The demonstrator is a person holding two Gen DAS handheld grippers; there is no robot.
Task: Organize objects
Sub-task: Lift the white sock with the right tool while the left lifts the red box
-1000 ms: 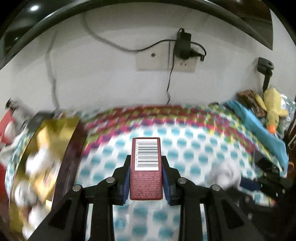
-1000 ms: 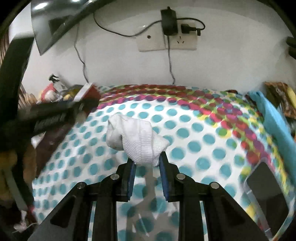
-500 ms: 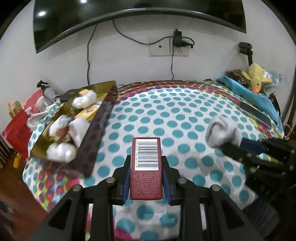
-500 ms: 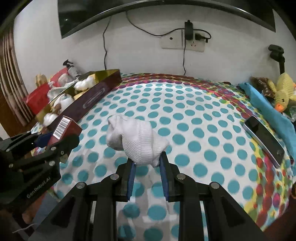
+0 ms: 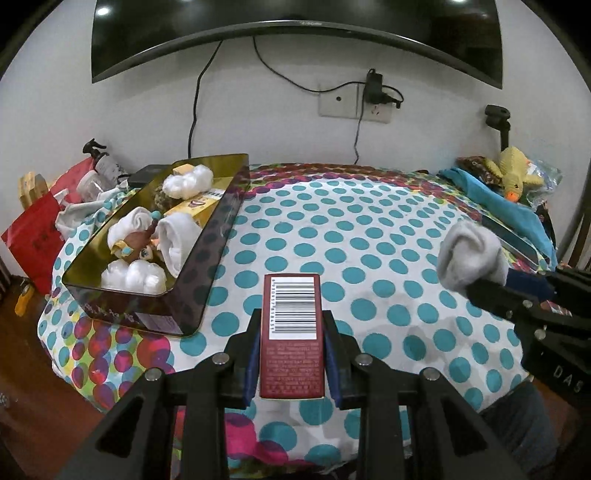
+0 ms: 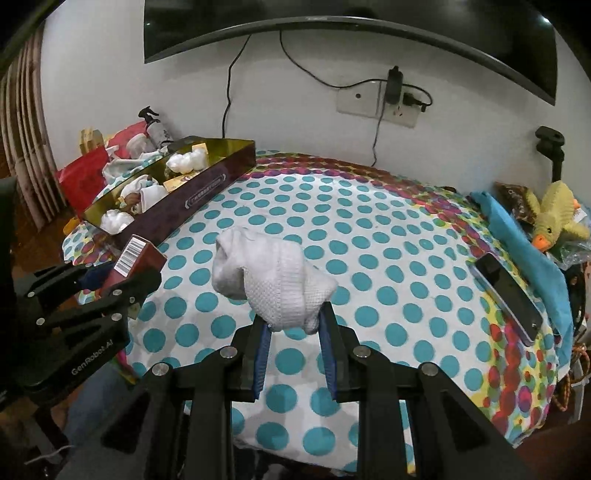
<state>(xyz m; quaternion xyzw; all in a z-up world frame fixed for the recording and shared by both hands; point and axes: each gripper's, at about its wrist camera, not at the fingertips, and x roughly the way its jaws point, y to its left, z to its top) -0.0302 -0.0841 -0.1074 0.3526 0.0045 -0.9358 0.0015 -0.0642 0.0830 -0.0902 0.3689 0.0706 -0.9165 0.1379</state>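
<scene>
A: What is the left gripper (image 5: 291, 354) doing?

B: Its jaws pinch a red box (image 5: 291, 332). The box stands up between the blue pads (image 5: 252, 363), and a white barcode sticker sits on its top half. The box is in the air, over the near edge of the table.

A: And the right gripper (image 6: 293, 332)?

B: Its jaws are squeezed onto a white sock (image 6: 269, 273). The sock is rolled into a ball and sticks out past the tips. It hangs over the dotted cloth (image 6: 369, 258), not touching it.

A: Can each camera see the other gripper?

B: Yes. The left view shows the sock (image 5: 469, 254) at the right side, held by the black right gripper (image 5: 476, 284). The right view shows the red box (image 6: 135, 260) at the left side, in the left gripper (image 6: 122, 275).

A: What lies past them?

B: A long tray (image 5: 207, 266), gold inside and dark outside, sits on the left part of the table. It holds more white rolls (image 5: 177, 236), a small doll (image 5: 135, 247) and a yellow box (image 5: 195, 206).

A: And on the right?

B: A phone (image 6: 508, 291) lies flat near the right edge. A blue cloth (image 6: 517, 236) is just beside it, and a yellow toy duck (image 6: 554, 214) sits at the back corner. A TV (image 5: 295, 22) hangs on the wall above, with a plug socket (image 5: 354, 107) below it.
</scene>
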